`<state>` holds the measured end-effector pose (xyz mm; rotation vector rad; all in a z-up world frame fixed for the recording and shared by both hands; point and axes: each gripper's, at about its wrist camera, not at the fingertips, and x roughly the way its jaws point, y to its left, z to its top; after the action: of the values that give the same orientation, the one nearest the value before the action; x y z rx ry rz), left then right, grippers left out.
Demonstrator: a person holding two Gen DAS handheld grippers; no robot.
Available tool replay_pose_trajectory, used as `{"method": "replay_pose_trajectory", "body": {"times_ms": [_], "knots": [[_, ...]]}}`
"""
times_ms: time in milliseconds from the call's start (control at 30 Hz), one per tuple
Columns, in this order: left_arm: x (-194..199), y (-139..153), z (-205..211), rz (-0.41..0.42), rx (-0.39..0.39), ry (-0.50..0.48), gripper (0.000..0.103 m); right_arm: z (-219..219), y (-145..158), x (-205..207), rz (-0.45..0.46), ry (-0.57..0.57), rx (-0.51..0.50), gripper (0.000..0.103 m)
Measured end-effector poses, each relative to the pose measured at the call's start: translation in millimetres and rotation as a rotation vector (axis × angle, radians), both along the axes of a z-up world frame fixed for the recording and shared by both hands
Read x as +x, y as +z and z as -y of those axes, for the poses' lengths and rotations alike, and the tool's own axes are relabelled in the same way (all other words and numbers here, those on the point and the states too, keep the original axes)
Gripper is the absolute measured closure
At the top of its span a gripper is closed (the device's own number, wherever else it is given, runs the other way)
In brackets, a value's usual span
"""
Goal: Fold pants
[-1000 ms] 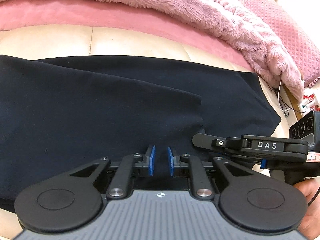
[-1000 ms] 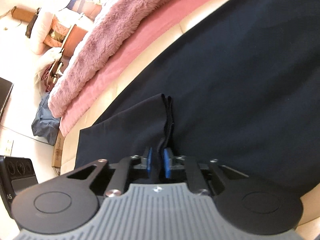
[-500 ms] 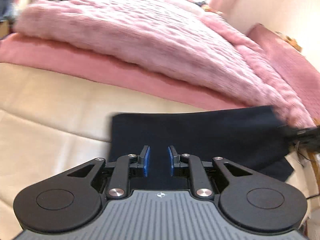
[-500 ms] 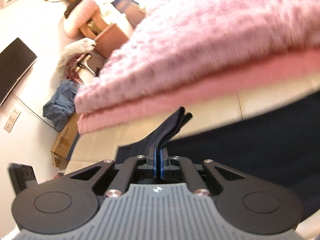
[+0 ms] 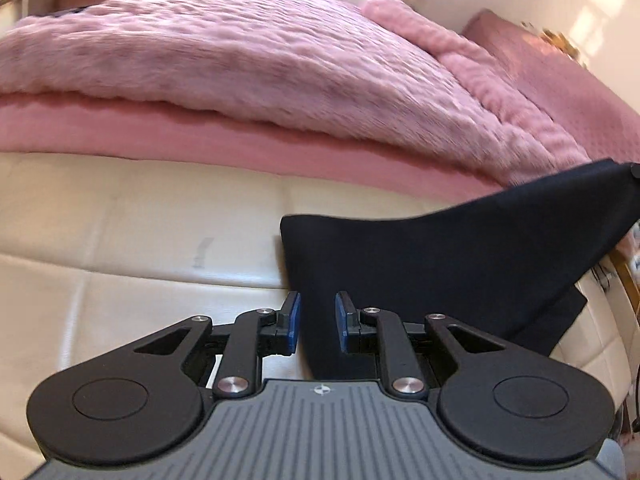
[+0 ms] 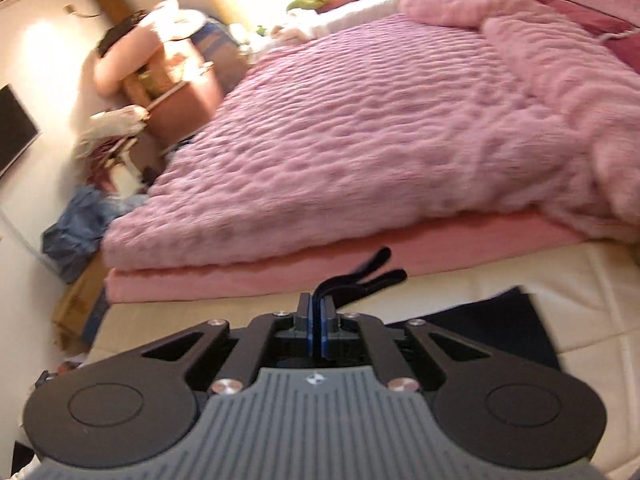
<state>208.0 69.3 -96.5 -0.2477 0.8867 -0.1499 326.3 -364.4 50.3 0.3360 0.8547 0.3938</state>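
The cream, leather-like padded surface (image 5: 140, 240) runs wide and bare to the left of the dark navy pants (image 5: 440, 264), with seams crossing it. Behind it, along its far edge, lies a flat pink sheet (image 5: 200, 140) and on top of that one thick, fluffy pink blanket (image 5: 260, 52), which takes up most of the bed. To the right the padded surface ends soon after the cloth.

There is one pair of pants and there are two tools. The left tool (image 5: 317, 328) hovers low over the near left edge of the cloth, its blue-padded jaws standing apart with the fabric's edge showing in the gap between them; they do not press on it. From that spot the pants spread flat to the right, then rise in a taut sheet to the upper right, where a corner is lifted off the surface at the edge of the left view. A lower layer stays flat beneath it at the right.

The right tool (image 6: 319, 334) has its jaws squeezed together on a bunched fold of the pants (image 6: 360, 280), whose loose ends stick out past the pads. Below and to the right, more of the dark cloth lies on the cream surface.

Past the bed's left side the floor is cluttered: a blue heap of cloth (image 6: 76, 228) and a brown cardboard box (image 6: 76, 304).
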Motion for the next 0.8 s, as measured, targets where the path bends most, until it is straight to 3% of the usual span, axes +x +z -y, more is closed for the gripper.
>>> {"method": "replay_pose_trajectory", "body": {"times_ms": [133,233,533,700,800], "knots": [[17,-10,26,-0.024,0.02,-0.051,0.083,55,-21,7,-0.028,-0.067,-0.044,0.103],[28,-19,41,-0.044,0.037,-0.071,0.083,82,-55,17,-0.069,-0.108,-0.065,0.103],[39,-50,43,-0.127,0.084,-0.08,0.084,108,-166,39,-0.215,-0.162,-0.226,0.103],[40,-57,42,-0.141,0.078,-0.069,0.084,101,-169,46,-0.206,-0.146,-0.268,0.103],[39,-57,40,-0.139,0.068,-0.058,0.084,91,-134,40,-0.073,-0.108,-0.2,0.103]]}}
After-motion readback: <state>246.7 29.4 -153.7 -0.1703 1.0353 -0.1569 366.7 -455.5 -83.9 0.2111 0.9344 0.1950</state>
